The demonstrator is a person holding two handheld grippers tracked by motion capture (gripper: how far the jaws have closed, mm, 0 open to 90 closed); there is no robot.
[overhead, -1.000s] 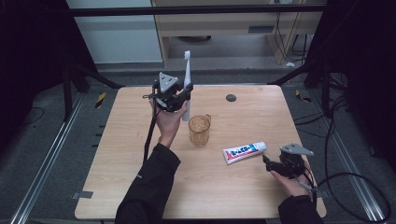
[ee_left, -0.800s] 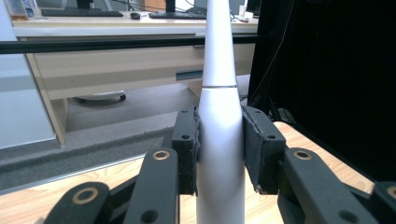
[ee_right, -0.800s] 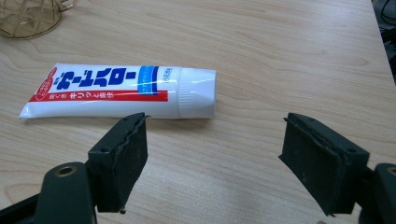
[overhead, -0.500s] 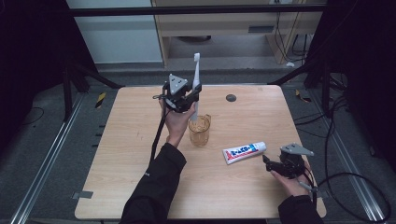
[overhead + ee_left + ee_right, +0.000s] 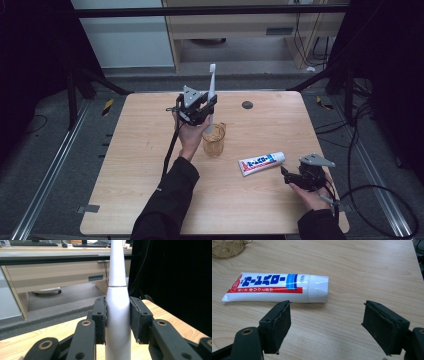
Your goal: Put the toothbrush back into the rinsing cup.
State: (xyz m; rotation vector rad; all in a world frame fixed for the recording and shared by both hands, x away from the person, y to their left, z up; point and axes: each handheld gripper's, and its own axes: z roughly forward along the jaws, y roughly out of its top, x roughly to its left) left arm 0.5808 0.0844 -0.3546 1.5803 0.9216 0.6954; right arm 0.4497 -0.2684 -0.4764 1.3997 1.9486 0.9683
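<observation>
Between the left hand-held gripper (image 5: 117, 322) pads — upright toothbrush (image 5: 117, 315), clamped.

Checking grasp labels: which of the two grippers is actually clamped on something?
The left gripper: its pads press both sides of the upright white electric toothbrush. The right gripper stands open over bare table, just short of the white toothpaste tube.

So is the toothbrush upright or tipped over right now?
Upright. The toothbrush stands vertical, clamped between the left gripper fingers, its lower end at the glass cup.
</observation>
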